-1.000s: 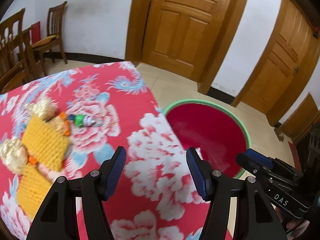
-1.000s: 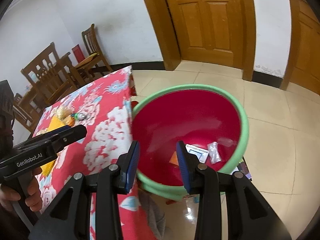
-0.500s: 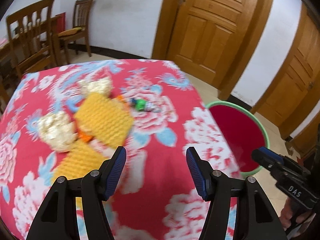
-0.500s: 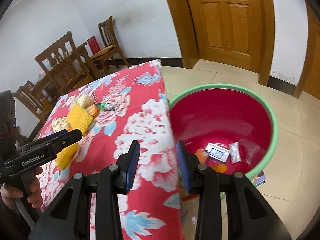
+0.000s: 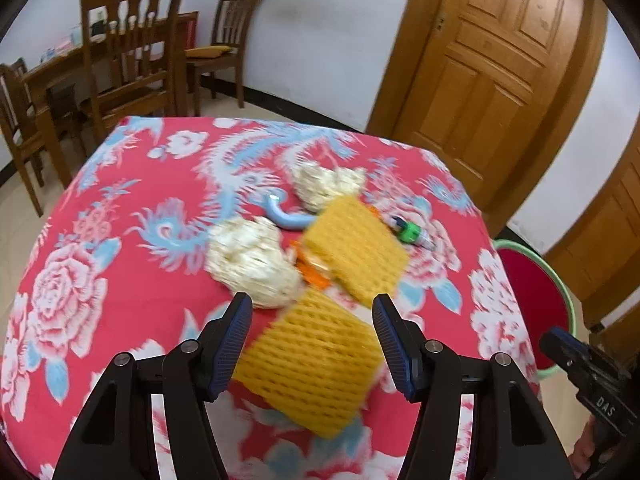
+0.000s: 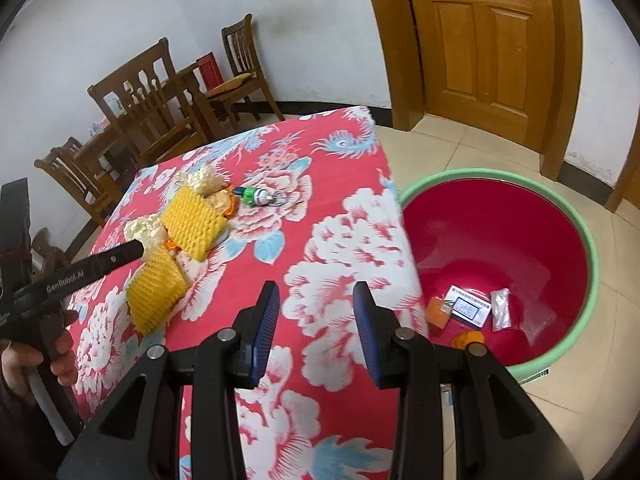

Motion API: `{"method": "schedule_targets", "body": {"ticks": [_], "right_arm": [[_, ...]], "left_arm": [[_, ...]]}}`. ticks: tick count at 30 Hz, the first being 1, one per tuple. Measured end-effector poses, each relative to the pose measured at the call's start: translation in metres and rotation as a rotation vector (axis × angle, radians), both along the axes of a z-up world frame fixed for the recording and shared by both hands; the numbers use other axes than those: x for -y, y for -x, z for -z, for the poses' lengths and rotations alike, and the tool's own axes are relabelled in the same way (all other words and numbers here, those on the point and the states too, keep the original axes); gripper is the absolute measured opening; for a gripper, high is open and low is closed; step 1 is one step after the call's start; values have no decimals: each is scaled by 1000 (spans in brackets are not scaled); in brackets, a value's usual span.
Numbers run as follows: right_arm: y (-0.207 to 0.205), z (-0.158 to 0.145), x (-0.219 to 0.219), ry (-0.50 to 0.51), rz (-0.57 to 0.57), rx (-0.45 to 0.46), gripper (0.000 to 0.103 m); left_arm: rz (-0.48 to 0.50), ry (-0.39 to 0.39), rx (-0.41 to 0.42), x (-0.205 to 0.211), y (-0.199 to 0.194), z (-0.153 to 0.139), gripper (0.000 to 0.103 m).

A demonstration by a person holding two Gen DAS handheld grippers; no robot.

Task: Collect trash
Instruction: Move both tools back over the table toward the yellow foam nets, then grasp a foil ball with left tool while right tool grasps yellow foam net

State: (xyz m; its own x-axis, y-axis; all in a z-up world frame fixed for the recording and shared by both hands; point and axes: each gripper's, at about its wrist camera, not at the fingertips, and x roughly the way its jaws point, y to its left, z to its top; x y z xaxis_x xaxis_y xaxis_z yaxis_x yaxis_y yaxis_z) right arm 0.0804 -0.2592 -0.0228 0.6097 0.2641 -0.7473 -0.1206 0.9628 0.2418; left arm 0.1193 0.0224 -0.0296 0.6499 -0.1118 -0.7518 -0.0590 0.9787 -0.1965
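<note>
A pile of trash lies on the floral red tablecloth (image 5: 120, 208). It holds two yellow foam nets (image 5: 316, 364) (image 5: 356, 248), two crumpled pale paper wads (image 5: 252, 264) (image 5: 324, 184), orange scraps (image 5: 314, 274) and a small green-capped tube (image 5: 408, 234). My left gripper (image 5: 314, 340) hovers open over the nearer foam net, its pads apart from it. My right gripper (image 6: 317, 320) is open and empty above the table's right edge. The red basin (image 6: 592, 248) with a green rim stands on the floor beside it.
A white card (image 6: 468, 306), a clear bag (image 6: 500, 308) and orange bits (image 6: 438, 312) lie in the basin. Wooden chairs (image 5: 132, 52) and a table stand behind the cloth-covered table. Wooden doors (image 5: 492, 80) line the back wall. A hand (image 6: 60, 356) holds the left gripper.
Both grippers swung left, away from the basin. The left one now hangs over the trash pile; the right one went from above the basin to above the table's edge. Jaw gaps look unchanged.
</note>
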Motion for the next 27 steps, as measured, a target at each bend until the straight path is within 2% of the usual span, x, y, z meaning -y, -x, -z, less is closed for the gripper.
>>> {"method": "schedule_targets", "body": {"ticks": [11,25,27], "right_arm": [[-24,4,-42,18,-73,-33,39],[-62,12,-99,-1,-155,-65,40],[-66,15,-105,-4,-159,-74,43]], "left_arm": [[-59,17,-9,-34,-18,12,64],[-66,64,-38,-43,-31,30,64],[-68,83,-38,-46,-32,33,64]]}}
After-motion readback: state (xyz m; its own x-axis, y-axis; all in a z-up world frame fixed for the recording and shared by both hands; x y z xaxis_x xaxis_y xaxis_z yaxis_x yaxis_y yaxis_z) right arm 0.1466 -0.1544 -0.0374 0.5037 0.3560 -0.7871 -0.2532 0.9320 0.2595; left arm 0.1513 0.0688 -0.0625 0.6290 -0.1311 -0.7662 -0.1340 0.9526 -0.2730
